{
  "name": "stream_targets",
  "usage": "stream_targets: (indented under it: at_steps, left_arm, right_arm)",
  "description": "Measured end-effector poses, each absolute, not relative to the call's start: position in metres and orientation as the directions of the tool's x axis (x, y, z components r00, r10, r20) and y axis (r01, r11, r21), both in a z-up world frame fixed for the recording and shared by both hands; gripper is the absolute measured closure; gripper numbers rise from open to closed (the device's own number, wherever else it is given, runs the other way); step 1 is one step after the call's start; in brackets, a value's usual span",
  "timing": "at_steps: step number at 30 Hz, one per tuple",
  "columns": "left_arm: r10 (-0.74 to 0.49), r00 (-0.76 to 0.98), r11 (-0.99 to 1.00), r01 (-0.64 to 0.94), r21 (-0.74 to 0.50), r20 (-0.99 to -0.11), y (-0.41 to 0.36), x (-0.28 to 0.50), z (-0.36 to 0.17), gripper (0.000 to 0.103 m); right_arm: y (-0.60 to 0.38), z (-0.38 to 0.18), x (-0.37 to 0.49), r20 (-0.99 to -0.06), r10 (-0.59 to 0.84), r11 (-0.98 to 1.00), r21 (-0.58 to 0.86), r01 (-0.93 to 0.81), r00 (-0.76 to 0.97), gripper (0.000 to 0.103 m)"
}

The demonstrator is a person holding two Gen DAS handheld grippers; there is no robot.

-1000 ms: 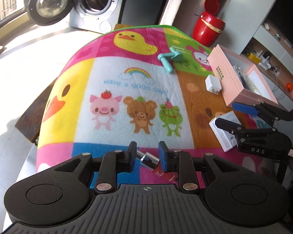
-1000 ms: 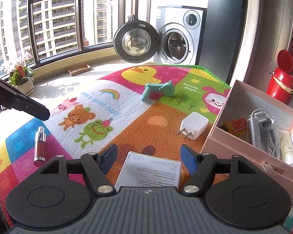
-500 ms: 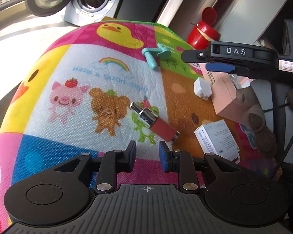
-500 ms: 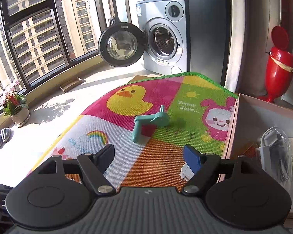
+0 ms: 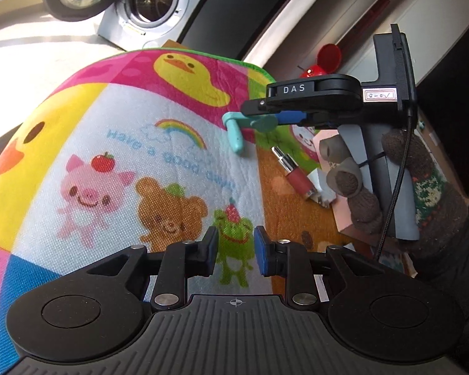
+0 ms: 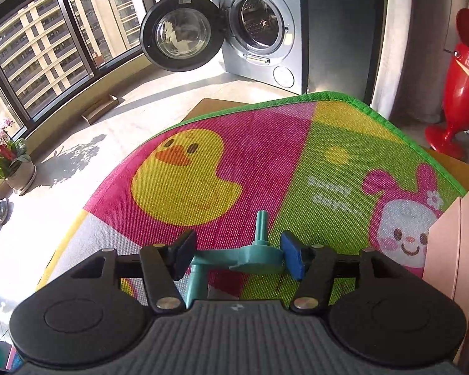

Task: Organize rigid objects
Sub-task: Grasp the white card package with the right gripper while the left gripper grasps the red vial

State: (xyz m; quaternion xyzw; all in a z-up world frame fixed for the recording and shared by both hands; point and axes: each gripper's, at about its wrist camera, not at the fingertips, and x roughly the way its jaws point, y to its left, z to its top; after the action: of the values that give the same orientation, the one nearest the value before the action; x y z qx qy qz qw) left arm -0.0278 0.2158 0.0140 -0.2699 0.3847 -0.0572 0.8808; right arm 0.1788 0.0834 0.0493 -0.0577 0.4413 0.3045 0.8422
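A teal crank handle (image 6: 253,256) lies on the cartoon play mat (image 6: 265,162). My right gripper (image 6: 237,256) straddles it, jaws closing, both pads touching its sides. In the left wrist view that gripper (image 5: 265,115) sits over the same teal handle (image 5: 234,134), held by a gloved hand (image 5: 359,193). A red tube with a silver cap (image 5: 297,178) lies on the orange patch against a white charger (image 5: 320,184). My left gripper (image 5: 236,251) hovers over the frog picture, its jaws a little apart with nothing between them.
A pink box (image 6: 453,234) stands at the mat's right edge. Beyond the mat are a washing machine with its door open (image 6: 259,31), a red bin (image 6: 462,78) and a flower pot (image 6: 15,168) by the window.
My right gripper swept across the mat to the teal handle and narrowed its jaws onto it. The red tube went from my left gripper's jaws to the orange patch beside the charger.
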Motion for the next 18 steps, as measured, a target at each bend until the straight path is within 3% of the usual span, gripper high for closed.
stream_targets:
  at_steps: [2, 6, 8, 14, 16, 18]
  left_arm:
    - [-0.315, 0.699, 0.847, -0.097, -0.522, -0.642, 0.212, -0.026, 0.014, 0.075]
    - [-0.318, 0.696, 0.850, -0.091, -0.518, -0.644, 0.204, -0.022, 0.014, 0.075]
    - [-0.309, 0.703, 0.852, -0.094, -0.515, -0.640, 0.202, -0.022, 0.016, 0.075]
    - [-0.276, 0.736, 0.892, -0.044, -0.450, -0.618, 0.194, -0.020, 0.031, 0.075]
    - [-0.273, 0.757, 0.911, 0.006, -0.411, -0.593, 0.188, -0.014, 0.037, 0.075]
    - [-0.275, 0.774, 0.924, 0.049, -0.379, -0.571, 0.179, -0.002, 0.045, 0.075]
  right_arm:
    - [0.070, 0.062, 0.167, -0.771, 0.496, 0.790, 0.209, -0.576, 0.400, 0.073]
    - [0.054, 0.064, 0.139, -0.800, 0.463, 0.779, 0.163, -0.605, 0.380, 0.074]
    - [0.040, 0.059, 0.124, -0.809, 0.461, 0.770, 0.160, -0.617, 0.366, 0.086]
    - [-0.007, 0.060, 0.066, -0.778, 0.502, 0.748, 0.172, -0.641, 0.377, 0.086]
    - [-0.022, 0.056, 0.048, -0.768, 0.496, 0.755, 0.152, -0.638, 0.404, 0.083]
    - [-0.036, 0.053, 0.030, -0.751, 0.484, 0.770, 0.122, -0.626, 0.449, 0.057]
